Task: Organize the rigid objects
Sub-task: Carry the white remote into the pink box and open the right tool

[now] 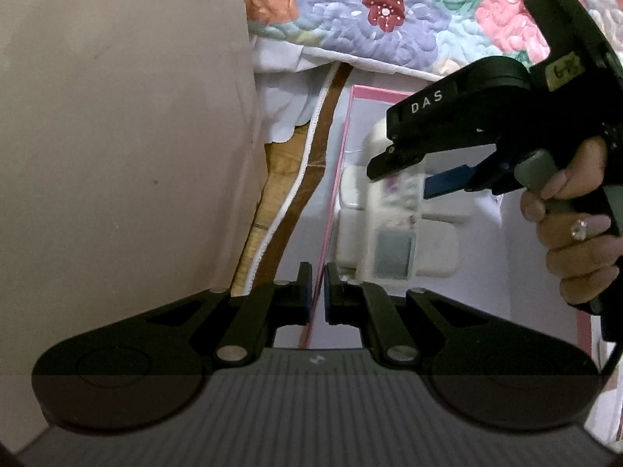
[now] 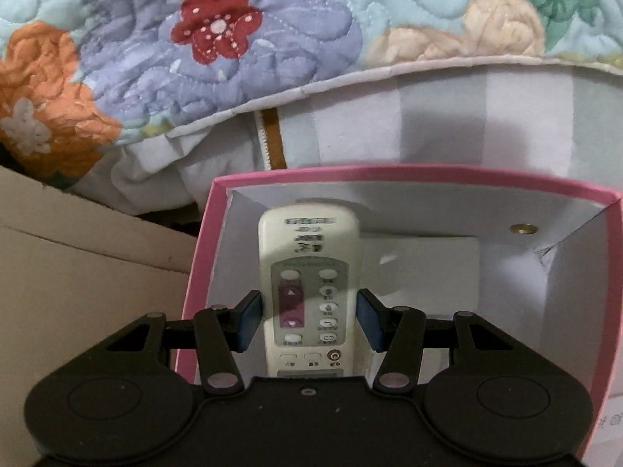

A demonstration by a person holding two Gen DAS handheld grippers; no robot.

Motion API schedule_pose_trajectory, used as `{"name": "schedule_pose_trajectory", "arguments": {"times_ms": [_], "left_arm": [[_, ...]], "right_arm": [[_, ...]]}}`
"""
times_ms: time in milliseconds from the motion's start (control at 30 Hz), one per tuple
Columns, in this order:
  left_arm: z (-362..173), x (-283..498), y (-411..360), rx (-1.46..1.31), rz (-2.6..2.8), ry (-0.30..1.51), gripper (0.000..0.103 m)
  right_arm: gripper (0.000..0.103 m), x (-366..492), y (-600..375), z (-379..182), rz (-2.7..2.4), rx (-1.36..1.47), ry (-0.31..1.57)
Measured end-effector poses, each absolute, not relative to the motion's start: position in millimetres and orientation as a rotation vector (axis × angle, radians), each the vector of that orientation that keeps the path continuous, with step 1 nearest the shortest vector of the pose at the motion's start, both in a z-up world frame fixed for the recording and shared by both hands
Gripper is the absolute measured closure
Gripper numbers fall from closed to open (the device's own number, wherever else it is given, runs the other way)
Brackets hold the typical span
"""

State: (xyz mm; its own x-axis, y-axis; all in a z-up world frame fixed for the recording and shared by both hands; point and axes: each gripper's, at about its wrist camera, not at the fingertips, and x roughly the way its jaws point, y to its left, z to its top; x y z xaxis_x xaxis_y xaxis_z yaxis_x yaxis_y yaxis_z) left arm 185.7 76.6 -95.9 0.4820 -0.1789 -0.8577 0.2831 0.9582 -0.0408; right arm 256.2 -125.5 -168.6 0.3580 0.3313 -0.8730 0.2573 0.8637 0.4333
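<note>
Cream remote (image 2: 309,295) clamped in my right gripper (image 2: 309,321), over pink box (image 2: 389,173); left gripper (image 1: 317,292) shut, pinching box wall; next: lower, release

Remote (image 2: 309,292) sits inside box (image 2: 202,257), toward its left wall, top end pointing at far wall. Right gripper (image 2: 309,321) straddles remote's lower half, one finger each side. Quilt (image 2: 272,58) lies behind box. Cardboard panel (image 2: 89,272) stands left of box. Left gripper (image 1: 318,295) at box's left wall.
</note>
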Motion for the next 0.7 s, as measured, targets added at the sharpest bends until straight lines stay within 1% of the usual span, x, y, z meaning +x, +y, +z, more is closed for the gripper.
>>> {"name": "schedule_pose_trajectory", "arguments": {"times_ms": [33,100,167,400,500,700], "left_arm": [[-97.0,186.7,76.4,0.112,-0.279,1.038,0.098],[-97.1,186.0,76.8,0.110,-0.275,1.044,0.098],[-96.8,186.6,76.3,0.106,-0.270,1.049,0.098],[-98.5,190.7,69.8,0.126,-0.251,1.056,0.098],[-98.7,191.9,67.1,0.137,-0.242,1.058,0.098],[-98.2,191.6,66.8,0.136,-0.238,1.060,0.097]], "right_arm": [[0.044,257.4,-125.1,-168.1,0.052,0.547,1.202],[0.037,251.1,-126.1,-157.1,0.071,0.506,1.135],[0.037,239.8,-128.1,-140.5,0.090,0.456,1.065],[0.037,179.4,-136.7,-85.1,0.207,0.298,0.917],[0.037,158.2,-142.7,-70.6,0.223,0.222,0.861],[0.037,125.5,-161.2,-57.9,0.209,0.156,0.783]]}}
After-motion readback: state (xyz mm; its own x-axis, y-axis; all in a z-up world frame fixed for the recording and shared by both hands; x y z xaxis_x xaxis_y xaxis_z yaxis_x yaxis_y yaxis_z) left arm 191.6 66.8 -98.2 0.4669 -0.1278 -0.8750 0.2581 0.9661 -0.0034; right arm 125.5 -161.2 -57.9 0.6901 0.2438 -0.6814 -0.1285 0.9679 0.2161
